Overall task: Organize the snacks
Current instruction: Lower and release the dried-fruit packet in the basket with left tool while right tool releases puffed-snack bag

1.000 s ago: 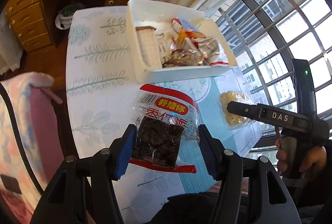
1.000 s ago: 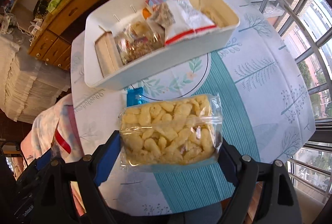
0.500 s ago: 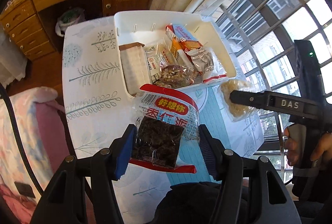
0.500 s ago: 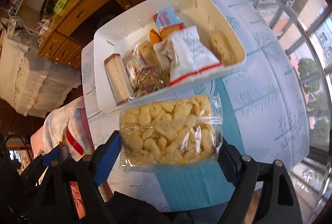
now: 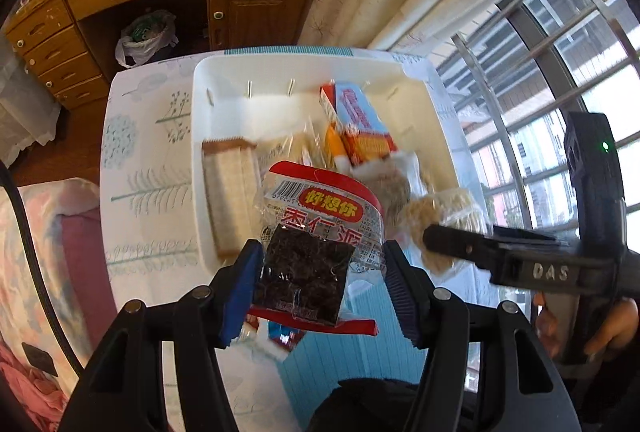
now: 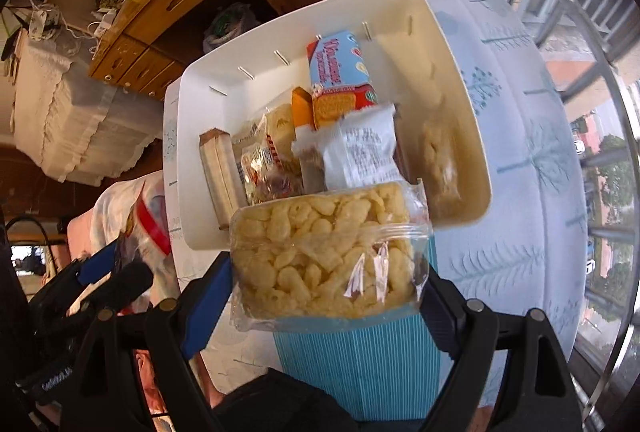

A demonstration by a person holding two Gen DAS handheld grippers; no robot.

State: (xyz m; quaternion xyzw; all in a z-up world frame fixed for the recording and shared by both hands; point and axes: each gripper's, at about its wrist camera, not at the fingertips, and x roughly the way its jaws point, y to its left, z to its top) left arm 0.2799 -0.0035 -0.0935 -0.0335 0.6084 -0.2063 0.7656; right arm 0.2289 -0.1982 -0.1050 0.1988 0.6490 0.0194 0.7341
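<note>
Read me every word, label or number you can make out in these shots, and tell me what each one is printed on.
"好想你": red oval on the dark snack packet held in the left tongs.
"枣仁派": large red characters on the same packet.
"DAS": side of the right tongs.
Blue and red biscuit box in the white bin: lettering blurred.
White packet: print too small.
Barcode digits: unreadable.

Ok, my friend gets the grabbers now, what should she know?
Left gripper: holds the dark snack packet with the red top, near the front of the white bin.
Right gripper: holds the clear bag of yellow puffs, over the bin's front edge.
Done: the bin already holds a wafer pack, a blue and red cracker box and other packets.
Left: lower both packets into the bin, perhaps into the free space at the back, and let go.
</note>
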